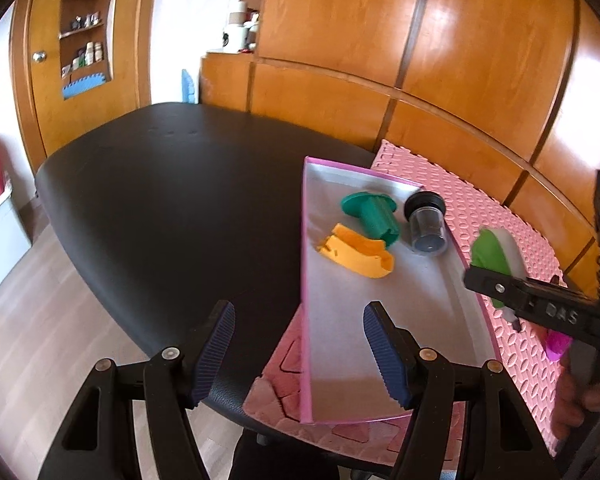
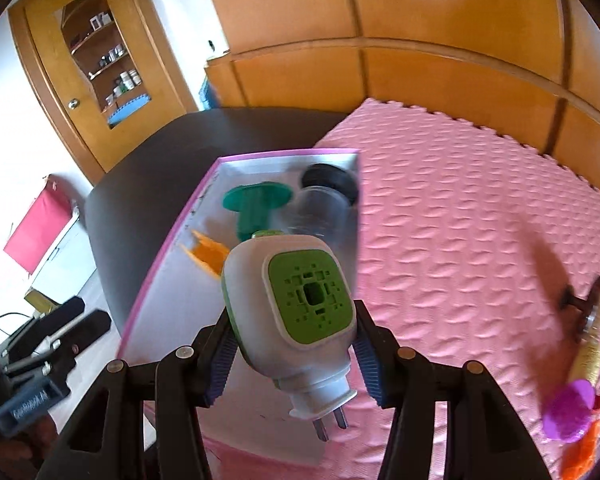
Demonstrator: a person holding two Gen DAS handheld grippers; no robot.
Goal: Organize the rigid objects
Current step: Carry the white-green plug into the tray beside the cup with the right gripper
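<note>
- The white-and-green plug-in device is clamped across its body by the right tool, prongs pointing back toward the camera; judged a carry grip, so the device can be lowered into the box without regrasping.
- It is held in the air above the near part of the pink-rimmed box, over the edge next to the pink foam mat.
- Three items are already collected at the box's far end: the green flanged piece, the orange piece and the clear jar with black lid. The near half of the box floor is bare, judged the intended drop zone.
- More items are left on the mat to the right, including a magenta piece; the sort is judged unfinished.
- The left tool is empty with jaws apart, hovering over the box's near left rim and the black tabletop; judged ready to steady the box.
- Both tools are pitched steeply downward; the right one enters the left view from the right side.
</note>
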